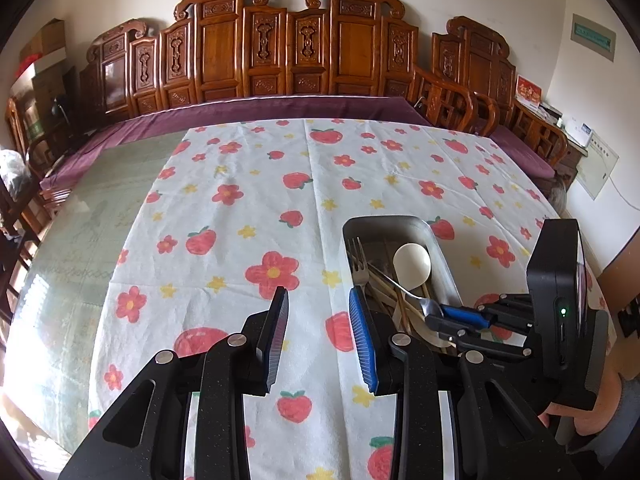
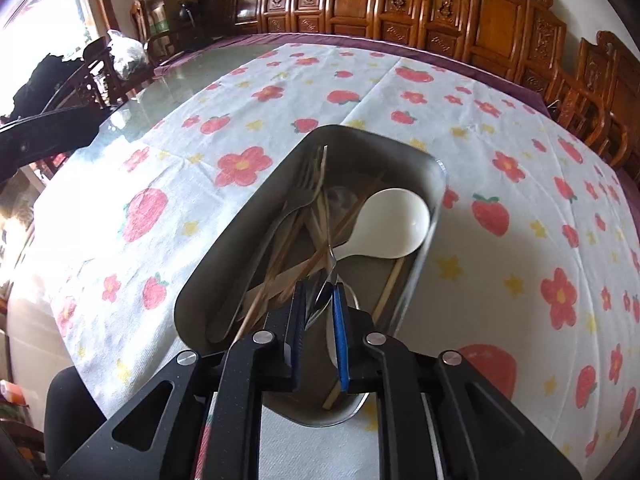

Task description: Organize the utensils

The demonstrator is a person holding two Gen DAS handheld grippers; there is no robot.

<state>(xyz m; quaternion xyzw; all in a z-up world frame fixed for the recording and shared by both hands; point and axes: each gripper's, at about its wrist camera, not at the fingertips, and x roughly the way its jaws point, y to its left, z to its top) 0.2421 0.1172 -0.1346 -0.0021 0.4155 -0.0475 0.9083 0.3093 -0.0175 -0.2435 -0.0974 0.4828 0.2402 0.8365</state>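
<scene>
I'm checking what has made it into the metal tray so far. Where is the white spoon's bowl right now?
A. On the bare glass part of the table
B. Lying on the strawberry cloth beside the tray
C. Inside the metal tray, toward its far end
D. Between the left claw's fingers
C: the white spoon lies inside the metal tray, bowl toward the far end, among chopsticks and a fork.

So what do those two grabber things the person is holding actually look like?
Each gripper is matte black plastic with round silver pins at the joints. The left gripper has flat, ribbed pads, one blue and one dark. The right gripper looks alike, with a boxy black body carrying a small green light. A grey sleeve shows behind it.
</scene>
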